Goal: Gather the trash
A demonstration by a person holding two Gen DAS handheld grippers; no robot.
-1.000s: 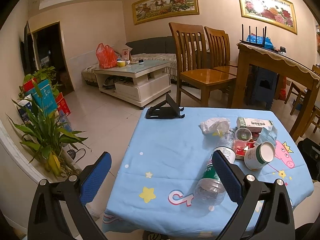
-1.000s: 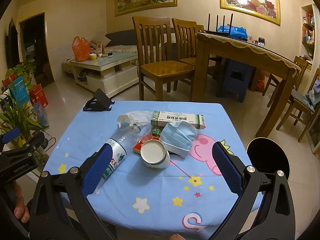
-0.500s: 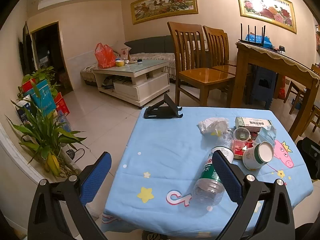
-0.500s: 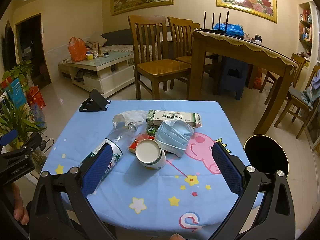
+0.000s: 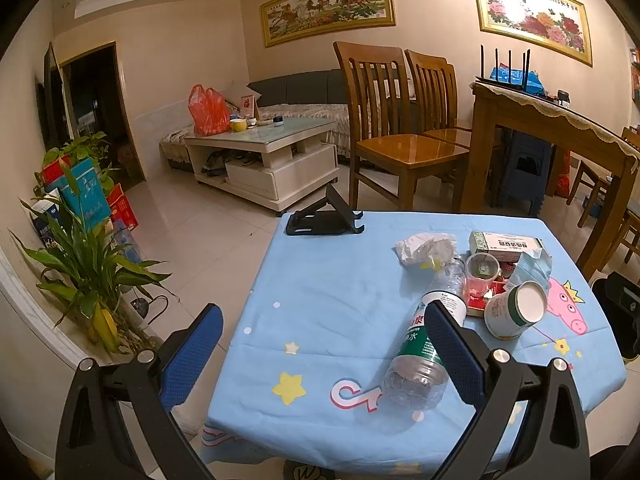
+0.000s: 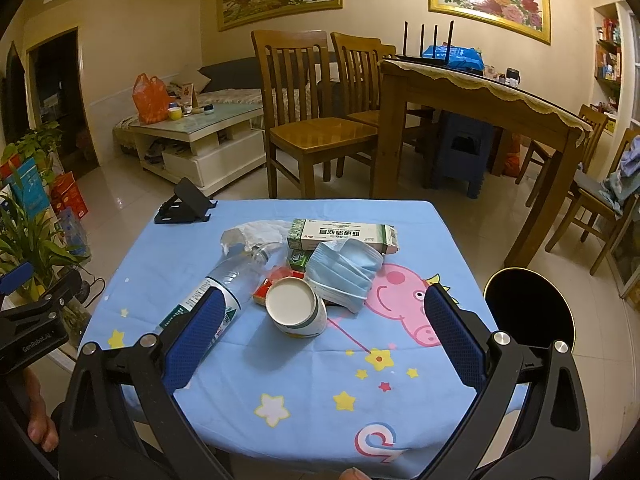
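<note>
Since the plastic bottle (image 5: 430, 332) lies on its side on the counter (image 5: 320, 288), long axis running from the near edge up toward the tissue wad (image 5: 424, 246), the left gripper (image 5: 320, 350) looks nearer (its right jaw overlaps the label). Paper cup (image 6: 296, 308) sits ahead of the right gripper (image 6: 320, 338). Both jaws spread wide, holding nothing.

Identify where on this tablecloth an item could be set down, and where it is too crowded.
Free: the near strip of tablecloth in front of the paper cup, and the left side between phone stand and plastic bottle. Crowded: the cluster around the face mask.
</note>
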